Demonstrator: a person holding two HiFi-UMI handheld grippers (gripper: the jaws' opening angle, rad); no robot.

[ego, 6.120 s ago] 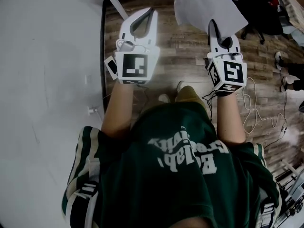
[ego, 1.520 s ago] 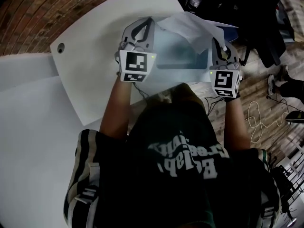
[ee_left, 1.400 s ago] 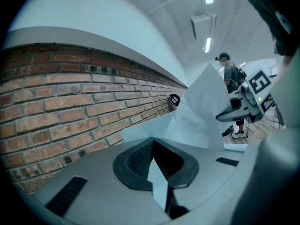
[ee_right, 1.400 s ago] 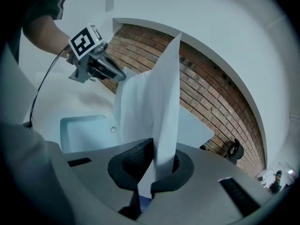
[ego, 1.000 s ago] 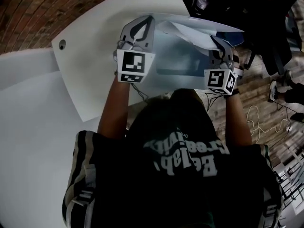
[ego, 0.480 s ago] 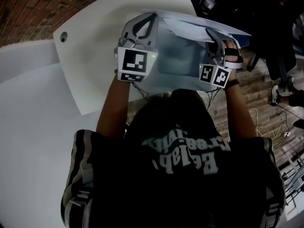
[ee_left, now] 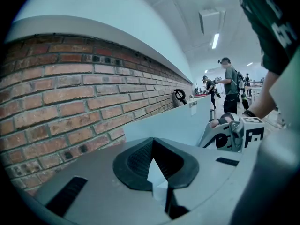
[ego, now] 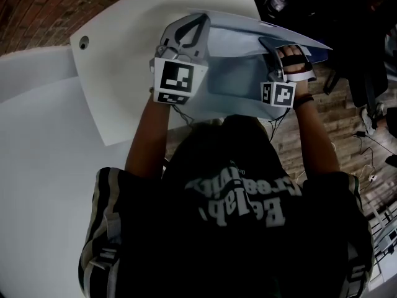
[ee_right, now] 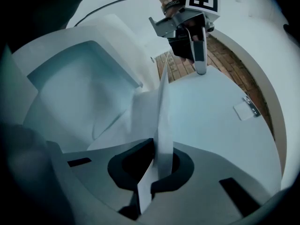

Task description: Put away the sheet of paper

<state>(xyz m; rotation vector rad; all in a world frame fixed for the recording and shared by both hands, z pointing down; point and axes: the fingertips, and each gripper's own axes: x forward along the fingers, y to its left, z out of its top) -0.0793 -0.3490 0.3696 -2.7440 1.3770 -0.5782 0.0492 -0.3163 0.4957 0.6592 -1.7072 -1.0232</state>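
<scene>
A white sheet of paper [ego: 248, 28] is stretched between my two grippers, over a pale open box [ego: 232, 85] at the table's near edge. My left gripper [ego: 200, 18] is shut on the sheet's left corner; in the left gripper view that gripper [ee_left: 157, 182] pinches a small point of paper [ee_left: 154, 172]. My right gripper [ego: 272, 43] is shut on the right edge. In the right gripper view it [ee_right: 157, 170] clamps the sheet [ee_right: 161, 111], which stands on edge and runs toward the left gripper [ee_right: 190, 36]. Below it lies the box's hollow [ee_right: 79, 97].
The box sits on a white rounded table [ego: 130, 54] with a small cable hole [ego: 83, 42]. A brick wall [ee_left: 56, 93] runs behind it. Wooden floor with cables [ego: 366, 179] lies to the right. People [ee_left: 229, 86] stand far off.
The person turned from the floor to the table. Over the last second both grippers carried the sheet forward over the box, it flattened out, and the right gripper rolled leftward.
</scene>
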